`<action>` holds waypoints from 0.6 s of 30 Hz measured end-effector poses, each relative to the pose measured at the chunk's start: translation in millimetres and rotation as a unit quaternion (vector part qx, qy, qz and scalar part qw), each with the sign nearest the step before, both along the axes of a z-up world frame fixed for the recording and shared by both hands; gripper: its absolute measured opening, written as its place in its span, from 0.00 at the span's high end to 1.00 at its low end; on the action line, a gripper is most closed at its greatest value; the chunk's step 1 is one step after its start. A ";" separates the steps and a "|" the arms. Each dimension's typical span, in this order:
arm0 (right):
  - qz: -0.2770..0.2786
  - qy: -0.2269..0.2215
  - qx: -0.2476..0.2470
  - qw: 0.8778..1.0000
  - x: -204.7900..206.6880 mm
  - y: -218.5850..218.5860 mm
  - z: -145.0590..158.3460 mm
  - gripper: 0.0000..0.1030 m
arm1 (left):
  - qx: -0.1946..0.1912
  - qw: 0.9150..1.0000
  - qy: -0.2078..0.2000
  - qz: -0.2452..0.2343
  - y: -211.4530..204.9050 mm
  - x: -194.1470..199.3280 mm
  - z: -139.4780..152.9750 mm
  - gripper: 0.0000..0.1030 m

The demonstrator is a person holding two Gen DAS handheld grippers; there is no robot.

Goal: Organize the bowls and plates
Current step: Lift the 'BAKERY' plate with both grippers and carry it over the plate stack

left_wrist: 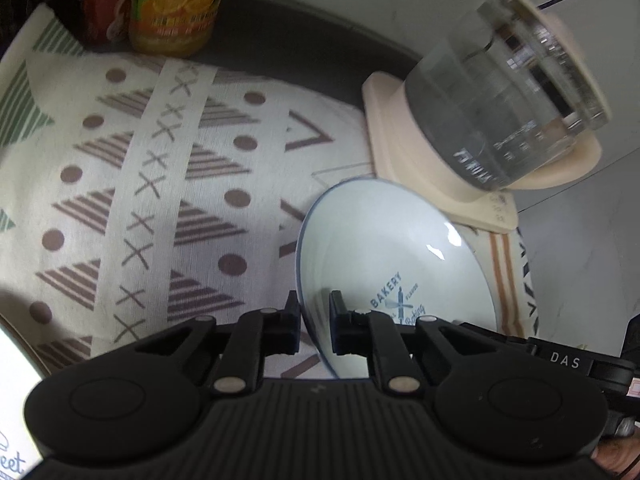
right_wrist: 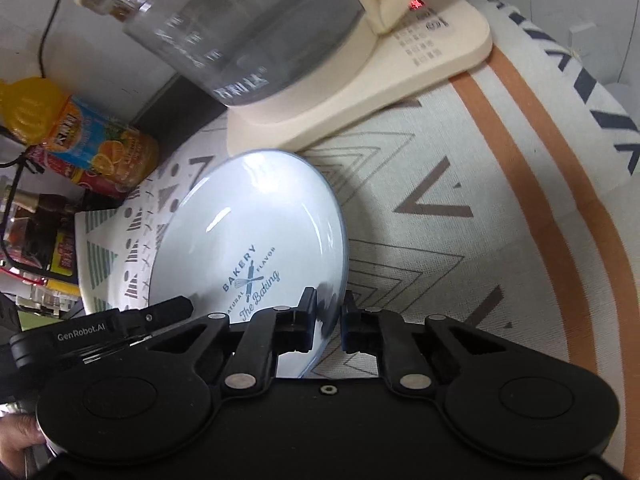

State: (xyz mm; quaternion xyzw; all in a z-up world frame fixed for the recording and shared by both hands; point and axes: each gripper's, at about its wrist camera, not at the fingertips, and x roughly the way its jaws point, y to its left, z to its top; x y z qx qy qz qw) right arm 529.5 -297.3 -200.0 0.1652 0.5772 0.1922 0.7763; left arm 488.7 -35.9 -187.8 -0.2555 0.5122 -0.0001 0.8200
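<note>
Both grippers pinch the same white "BAKERY" plate [left_wrist: 384, 248] by opposite rims: the left gripper [left_wrist: 315, 322] clamps its lower-left edge, the right gripper [right_wrist: 329, 320] its lower-right edge, one finger on each side of the rim. The plate sits tilted at lower centre of both views over the patterned tablecloth [left_wrist: 160, 184]. Just beyond it stands a glass kettle [left_wrist: 508, 92] on its cream base [right_wrist: 432, 52], with an orange juice bottle [left_wrist: 176, 8] at upper left.

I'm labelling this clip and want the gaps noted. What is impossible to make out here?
- Plate near rim: behind the left hand-held gripper, left wrist view.
- Kettle top: cut off by the edge, right wrist view.
- Kettle lettering: blurred, both views.
- Bottle top: cut off, left wrist view.
</note>
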 end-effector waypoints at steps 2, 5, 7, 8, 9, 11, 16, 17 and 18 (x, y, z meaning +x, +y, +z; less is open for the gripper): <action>0.002 -0.011 0.002 1.000 -1.6 -0.6 7.5 0.90 | -0.001 1.000 -0.008 -0.002 -0.3 0.1 5.6 0.88; 0.001 -0.023 -0.006 1.000 -3.8 0.4 16.5 0.90 | 0.003 1.000 -0.020 -0.001 -1.4 -1.5 13.7 0.88; -0.001 -0.030 -0.004 1.000 -5.4 0.4 21.4 0.90 | 0.003 1.000 -0.027 -0.001 -2.0 -3.2 19.6 0.88; -0.002 -0.033 -0.003 0.999 -6.0 0.1 23.9 0.90 | 0.003 1.000 -0.029 -0.002 -1.5 -4.1 22.3 0.88; -0.003 -0.036 -0.002 0.999 -6.6 0.0 26.4 0.90 | 0.003 0.999 -0.032 -0.002 -0.5 -5.7 24.9 0.88; -0.005 -0.042 0.000 0.999 -8.7 -0.8 32.2 0.90 | 0.004 0.999 -0.039 -0.003 1.4 -8.5 30.6 0.88; -0.007 -0.063 -0.002 0.998 -18.4 6.3 49.7 0.89 | 0.003 0.999 -0.053 -0.002 8.4 -18.3 42.4 0.88; -0.007 -0.067 -0.003 0.998 -20.8 8.6 53.0 0.89 | 0.004 0.998 -0.055 -0.003 10.1 -20.2 44.6 0.88; -0.006 -0.071 -0.004 0.997 -23.3 10.4 56.2 0.89 | 0.004 0.998 -0.058 -0.003 11.9 -22.8 47.5 0.88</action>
